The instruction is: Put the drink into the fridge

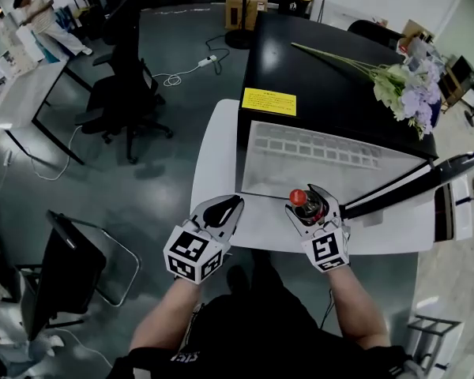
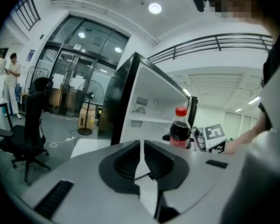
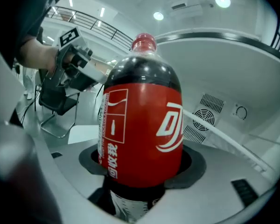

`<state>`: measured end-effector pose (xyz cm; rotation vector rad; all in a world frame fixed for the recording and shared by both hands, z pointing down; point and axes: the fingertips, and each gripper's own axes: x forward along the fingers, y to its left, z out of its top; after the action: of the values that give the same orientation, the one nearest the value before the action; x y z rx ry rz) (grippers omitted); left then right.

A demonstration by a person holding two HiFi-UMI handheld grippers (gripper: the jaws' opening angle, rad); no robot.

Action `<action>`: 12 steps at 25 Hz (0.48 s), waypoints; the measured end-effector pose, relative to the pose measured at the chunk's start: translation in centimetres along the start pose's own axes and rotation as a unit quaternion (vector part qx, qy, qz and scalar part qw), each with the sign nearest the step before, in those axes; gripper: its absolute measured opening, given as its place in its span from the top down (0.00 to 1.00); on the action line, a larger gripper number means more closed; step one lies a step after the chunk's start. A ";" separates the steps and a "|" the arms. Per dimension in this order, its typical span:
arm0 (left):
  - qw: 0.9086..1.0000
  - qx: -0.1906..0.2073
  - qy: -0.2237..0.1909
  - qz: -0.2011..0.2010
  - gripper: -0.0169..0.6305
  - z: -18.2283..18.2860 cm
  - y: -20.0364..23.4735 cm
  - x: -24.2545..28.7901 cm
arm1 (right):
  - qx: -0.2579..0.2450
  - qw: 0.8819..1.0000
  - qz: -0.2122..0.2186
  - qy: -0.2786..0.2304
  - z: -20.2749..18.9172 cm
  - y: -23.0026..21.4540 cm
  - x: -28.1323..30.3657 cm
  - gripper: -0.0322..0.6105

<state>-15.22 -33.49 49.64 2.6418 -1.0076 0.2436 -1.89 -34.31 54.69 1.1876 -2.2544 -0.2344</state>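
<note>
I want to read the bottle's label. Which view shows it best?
The right gripper view: the cola bottle fills the frame, red label facing the camera, held by the right gripper. The left gripper view shows it whole but small; the head view, mainly its red cap.

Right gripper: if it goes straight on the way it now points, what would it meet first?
Likely the fridge interior's white vented wall, reached first by the cola bottle that the right gripper holds; depth is unclear.
</note>
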 end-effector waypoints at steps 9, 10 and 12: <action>1.000 -0.006 0.026 0.003 0.91 -2.6 1.7 3.0 | -0.098 0.992 0.038 0.073 -6.5 -0.5 6.3 0.47; 1.000 -0.007 0.029 0.003 0.91 -2.9 1.8 3.2 | -0.105 0.990 0.044 0.082 -7.2 -0.5 6.8 0.47; 0.999 -0.011 0.033 0.004 0.91 -3.4 1.9 3.3 | -0.119 0.986 0.056 0.099 -8.5 -0.5 7.9 0.47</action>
<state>-14.25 -35.71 54.11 2.5930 -0.9943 0.3185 -0.17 -40.01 64.66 0.9144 -2.0471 -0.3162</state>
